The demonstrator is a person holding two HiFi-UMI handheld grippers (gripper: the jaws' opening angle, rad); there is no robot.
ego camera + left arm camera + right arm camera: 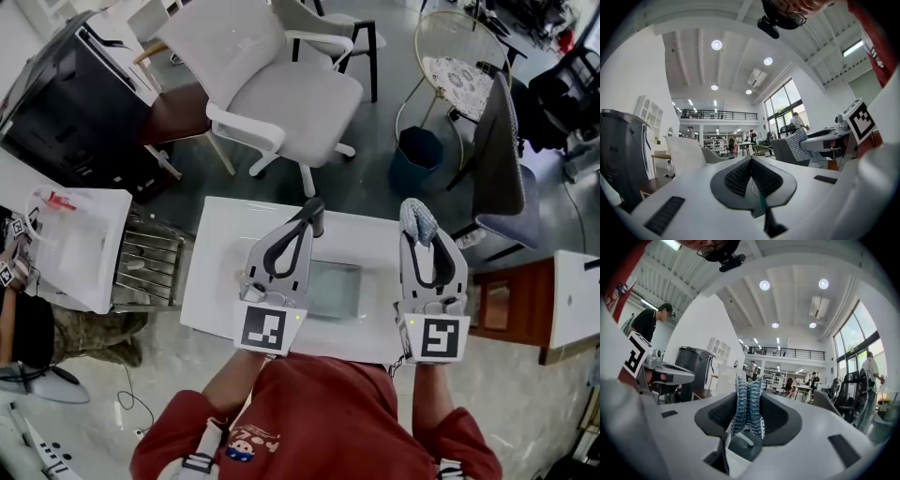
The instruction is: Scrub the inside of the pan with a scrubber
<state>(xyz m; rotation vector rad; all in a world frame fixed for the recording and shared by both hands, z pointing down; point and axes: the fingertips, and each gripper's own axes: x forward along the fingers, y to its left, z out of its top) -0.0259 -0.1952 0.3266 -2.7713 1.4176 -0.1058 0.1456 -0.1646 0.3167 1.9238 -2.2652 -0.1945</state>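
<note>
White table (pixel 211 272) spreads beneath both grippers. The left gripper (pixel 751 163) has its jaws pressed together on nothing. The right gripper (pixel 749 383) pinches the mesh scrubber (pixel 748 406). Between them, mid-table, lies the rectangular pan (pixel 336 289). A chair (pixel 291 94) stands past the far edge.

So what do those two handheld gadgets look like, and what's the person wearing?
The left gripper and right gripper are each a white plastic body narrowing to two jaws lined with dark grey textured pads. Nearest the person, each carries a cube with black-and-white square markers. The person wears a red sweatshirt with a small cartoon patch.
</note>
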